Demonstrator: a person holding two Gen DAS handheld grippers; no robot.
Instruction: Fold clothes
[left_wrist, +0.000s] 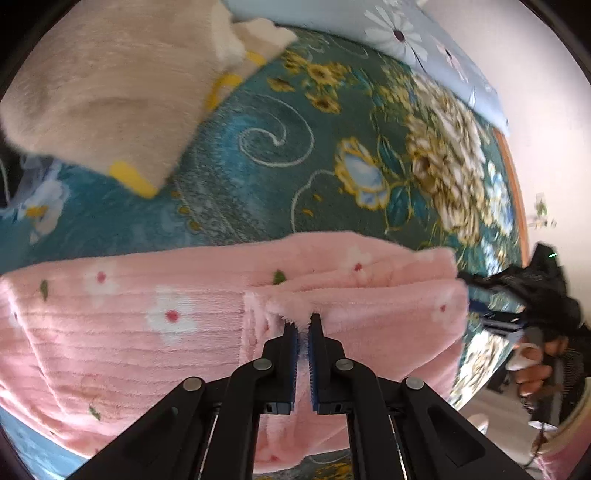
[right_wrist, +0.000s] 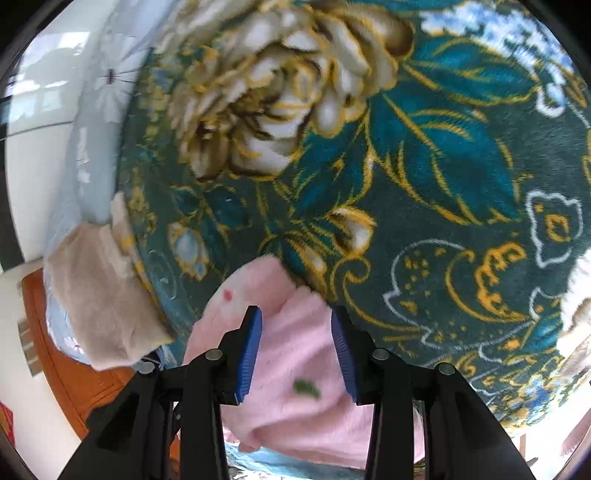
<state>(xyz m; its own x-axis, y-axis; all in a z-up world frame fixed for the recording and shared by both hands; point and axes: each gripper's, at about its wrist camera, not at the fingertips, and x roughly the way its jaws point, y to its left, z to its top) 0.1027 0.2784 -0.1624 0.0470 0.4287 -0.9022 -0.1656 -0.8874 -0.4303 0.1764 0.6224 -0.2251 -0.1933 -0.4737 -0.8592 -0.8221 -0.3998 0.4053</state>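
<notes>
A pink fleece garment with small white flowers lies folded across the near part of a teal floral blanket. My left gripper points down at it and is shut on a fluffy edge of the pink garment, which shows between the tips. In the right wrist view, a corner of the same pink garment lies under my right gripper. Its blue pads stand apart on either side of the fabric without pressing on it, so it is open. The right gripper's dark body shows at the garment's right end.
A folded beige fleece piece with yellow trim lies on the blanket beyond the pink garment. A pale blue daisy-print pillow lies along the far side. A person's hand shows at the right. An orange-brown wooden bed frame borders the blanket.
</notes>
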